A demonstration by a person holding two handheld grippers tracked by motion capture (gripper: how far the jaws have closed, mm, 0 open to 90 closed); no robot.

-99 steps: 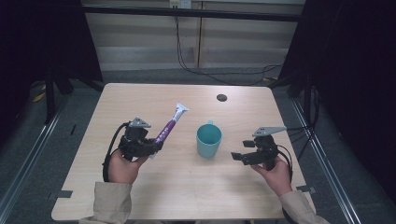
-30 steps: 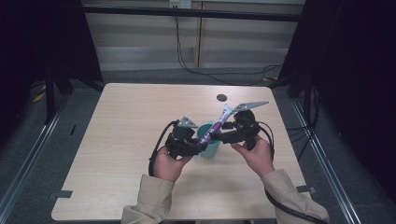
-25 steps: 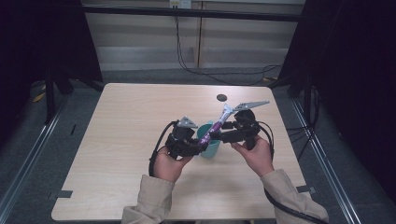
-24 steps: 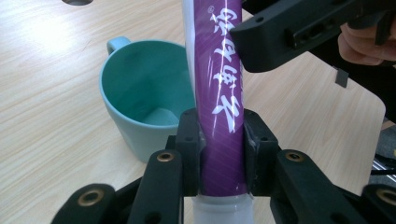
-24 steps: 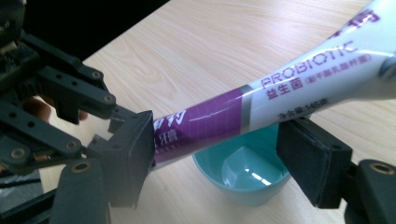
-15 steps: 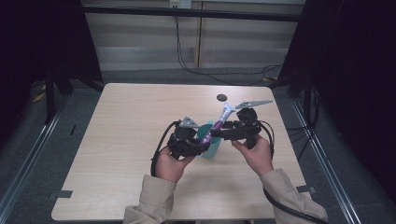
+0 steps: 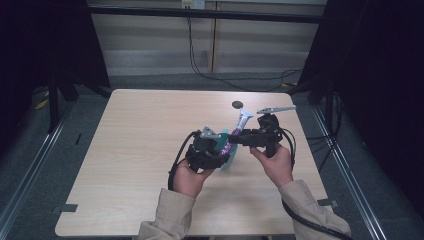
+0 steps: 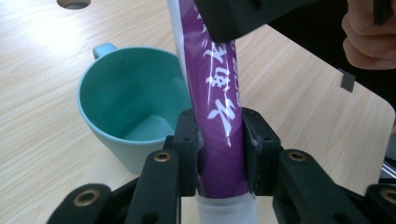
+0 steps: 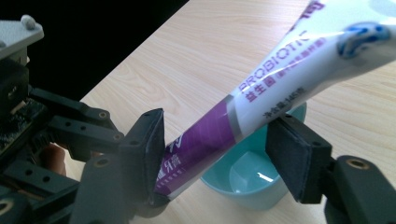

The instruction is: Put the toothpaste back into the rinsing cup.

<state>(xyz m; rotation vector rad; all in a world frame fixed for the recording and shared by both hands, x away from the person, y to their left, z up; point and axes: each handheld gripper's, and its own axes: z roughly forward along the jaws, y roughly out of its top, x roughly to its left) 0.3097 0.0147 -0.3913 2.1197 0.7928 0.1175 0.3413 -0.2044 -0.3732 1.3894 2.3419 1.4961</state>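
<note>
A purple and white toothpaste tube (image 7: 243,121) slants up over a teal mug (image 7: 229,159) at the table's middle right. My left gripper (image 8: 219,151) is shut on the tube's purple lower part (image 8: 217,93), with the mug (image 8: 126,102) just behind and below it. My right gripper (image 9: 222,154) stands open astride the tube (image 9: 280,79). Its left pad is against the tube and its right pad is clear of it. The mug (image 9: 243,179) sits under the jaws. In the high view the left gripper (image 7: 218,148) and right gripper (image 7: 241,137) meet above the mug.
A small dark round spot (image 7: 237,104) lies on the wooden table (image 7: 140,140) behind the mug. The table's right edge runs close by the right hand (image 7: 274,162). Black cables trail from both grippers, and dark frame posts stand around the table.
Since 3.3 s ago both hands came together at the mug, the left bringing the tube over it and the right straddling the tube. Over the last second little has shifted.
</note>
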